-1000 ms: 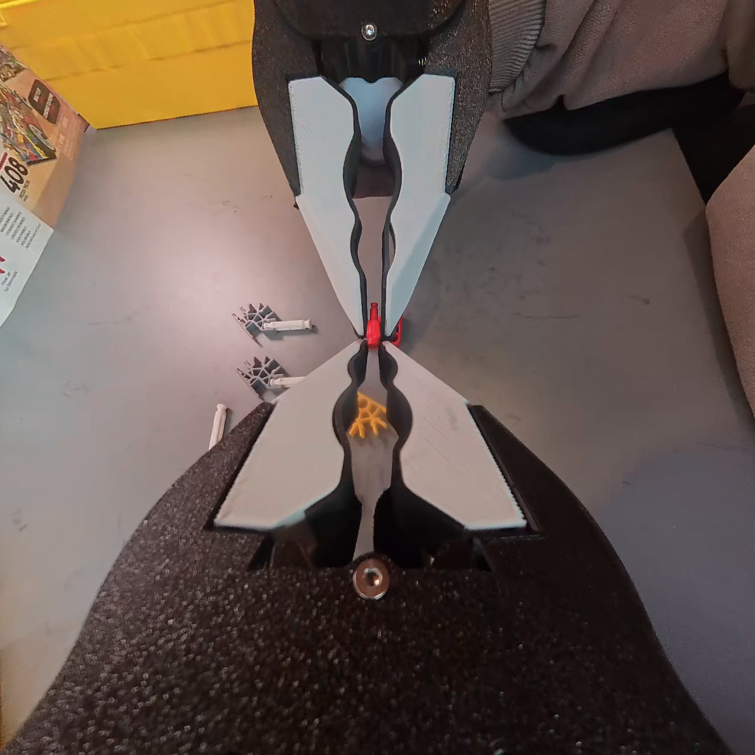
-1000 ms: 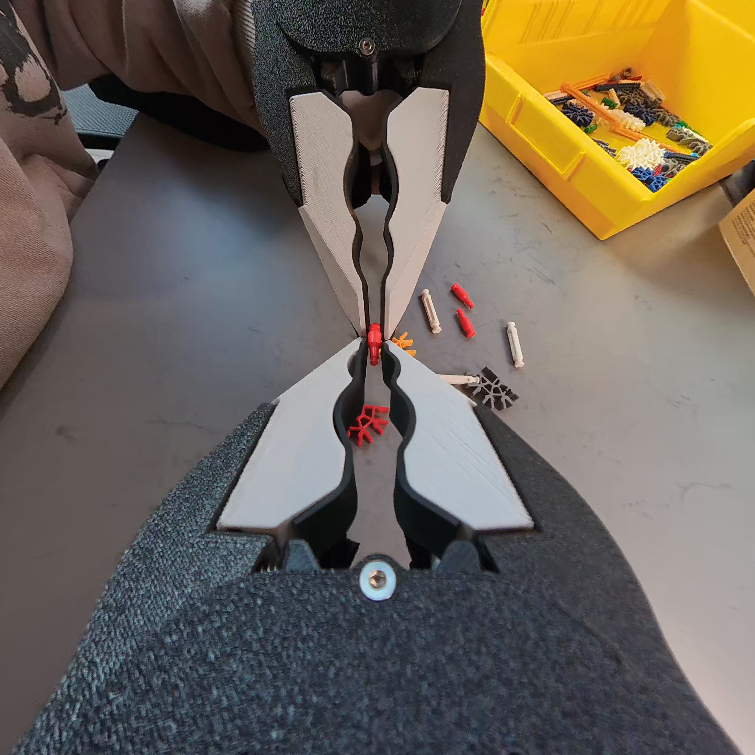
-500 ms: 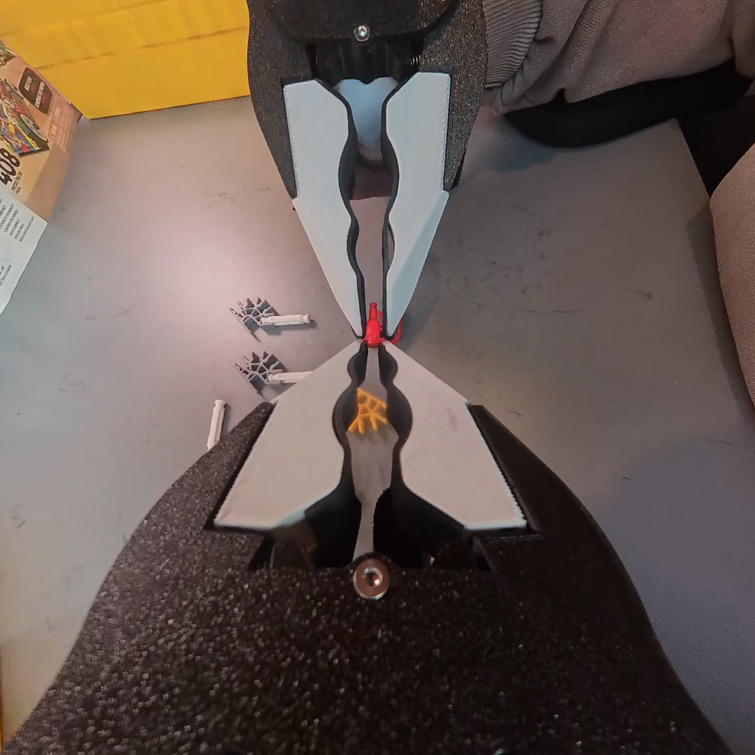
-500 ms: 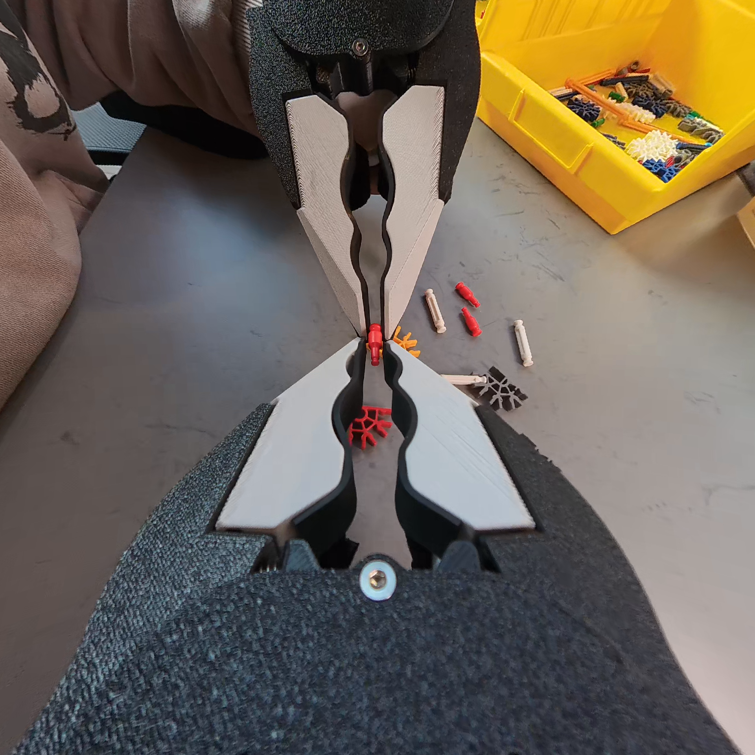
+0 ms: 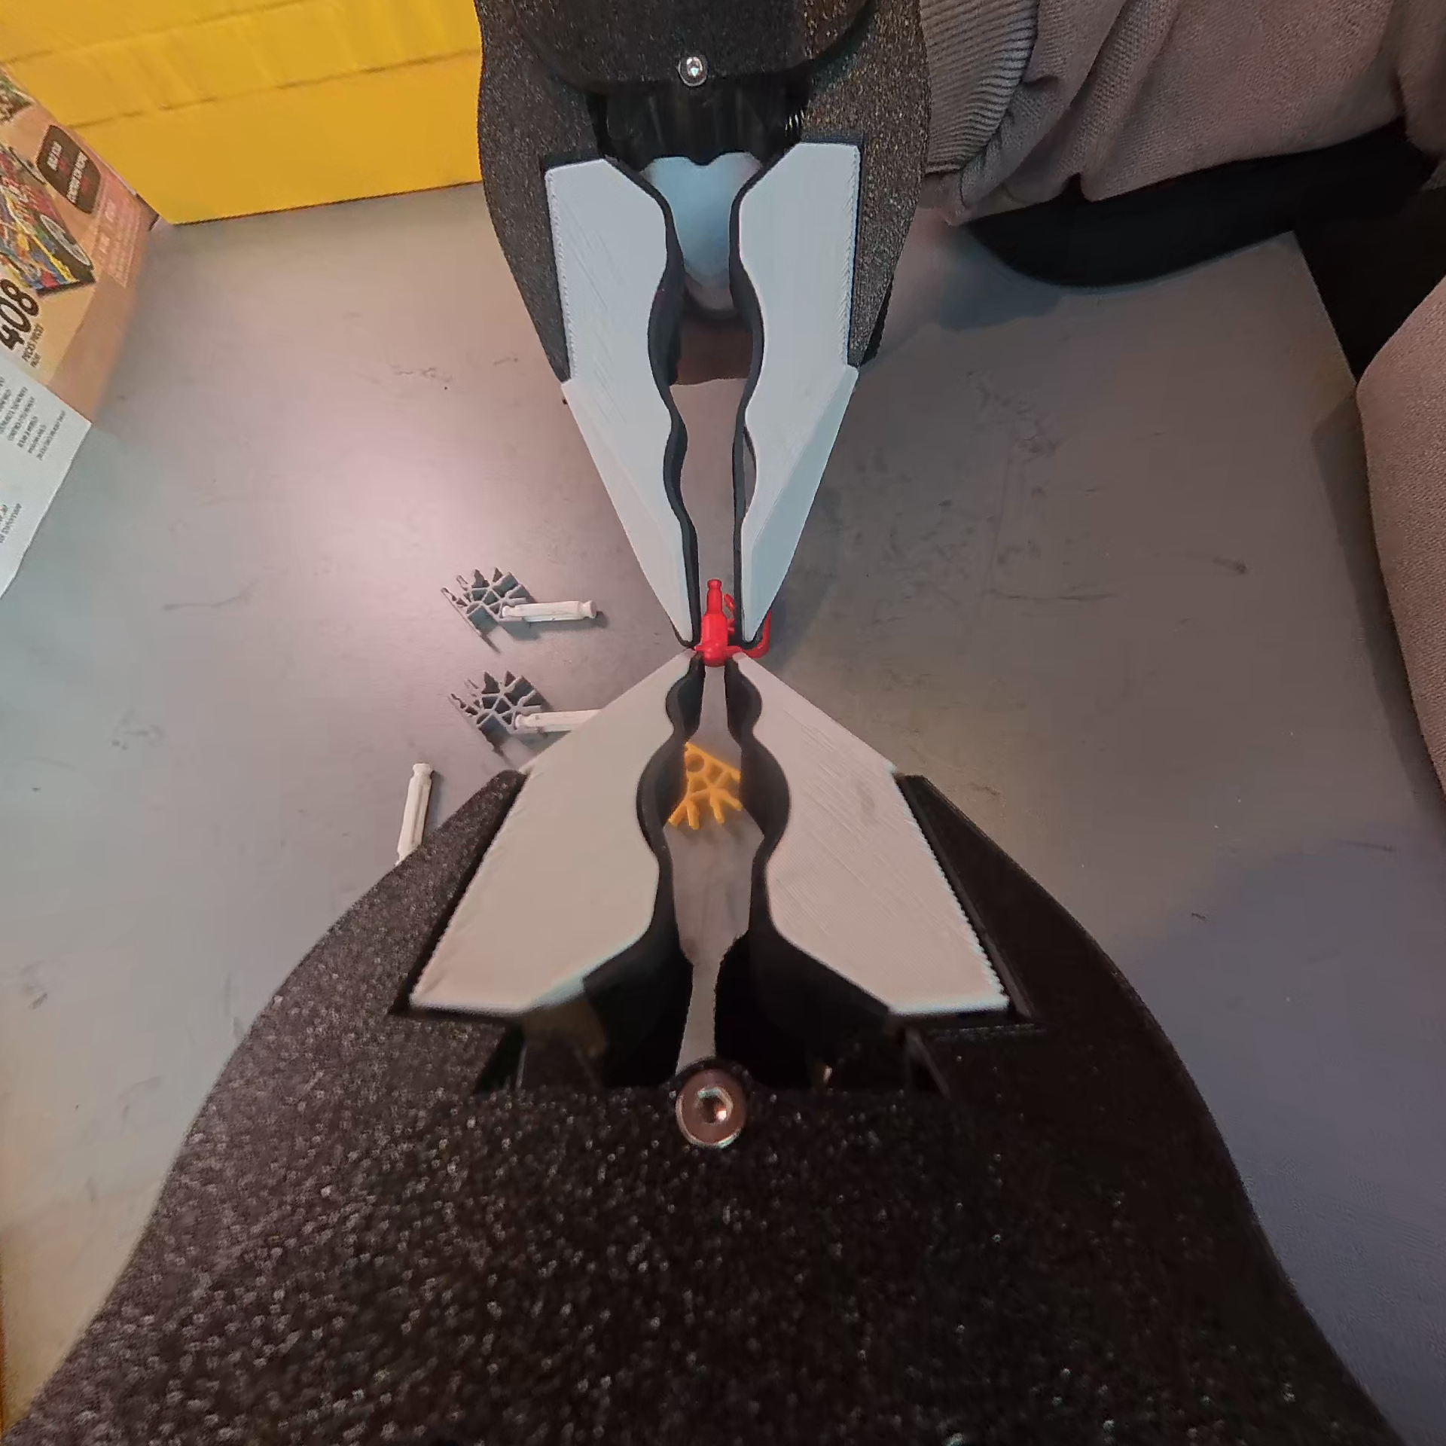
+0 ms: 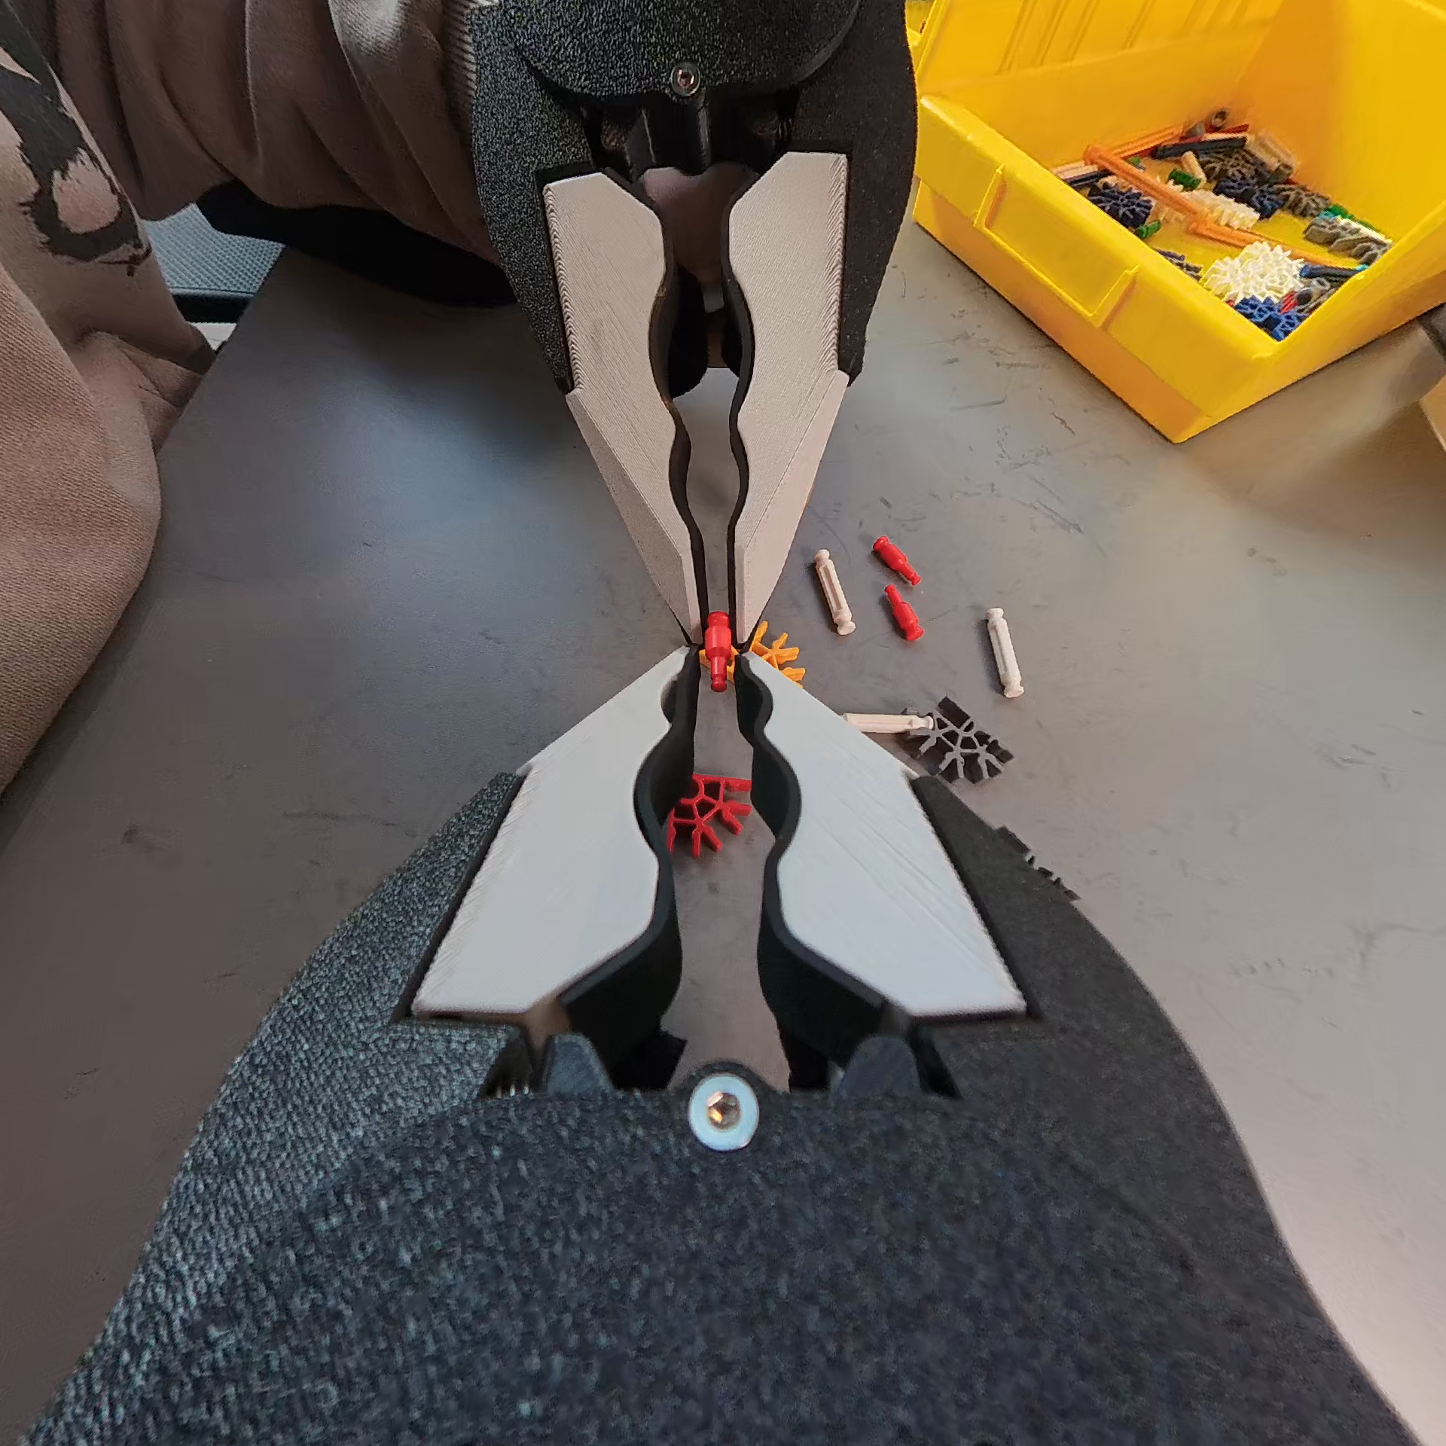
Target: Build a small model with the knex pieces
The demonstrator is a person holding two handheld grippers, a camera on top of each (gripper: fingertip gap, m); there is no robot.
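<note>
My two grippers meet tip to tip above a grey table (image 5: 1095,626). My left gripper (image 5: 708,665) is shut on an orange snowflake-shaped connector (image 5: 704,798), which shows through the gap between its fingers. My right gripper (image 6: 716,665) is shut on a red connector (image 6: 704,814) of the same kind. A short red rod (image 6: 716,645) bridges the two sets of tips. I cannot tell which connector it is plugged into. In the left wrist view the right gripper (image 5: 716,626) comes from the top with the rod (image 5: 713,626). In the right wrist view the left gripper (image 6: 716,626) and orange connector (image 6: 778,651) are opposite.
Two grey connectors with white rods (image 5: 485,602) (image 5: 501,704) and a loose white rod (image 5: 415,810) lie on the left. Red rods (image 6: 896,559), white rods (image 6: 833,591) and a dark connector (image 6: 958,739) lie near a yellow parts bin (image 6: 1095,258). A printed box (image 5: 55,235) lies far left. Sleeves (image 6: 78,469) border the table. Left and right tips are no more than a few centimetres apart.
Both grippers stay shut and tip to tip. The pair has drifted slightly, so the bin and box sit a little differently in the views. The red rod reaches slightly deeper between my right gripper's tips.
</note>
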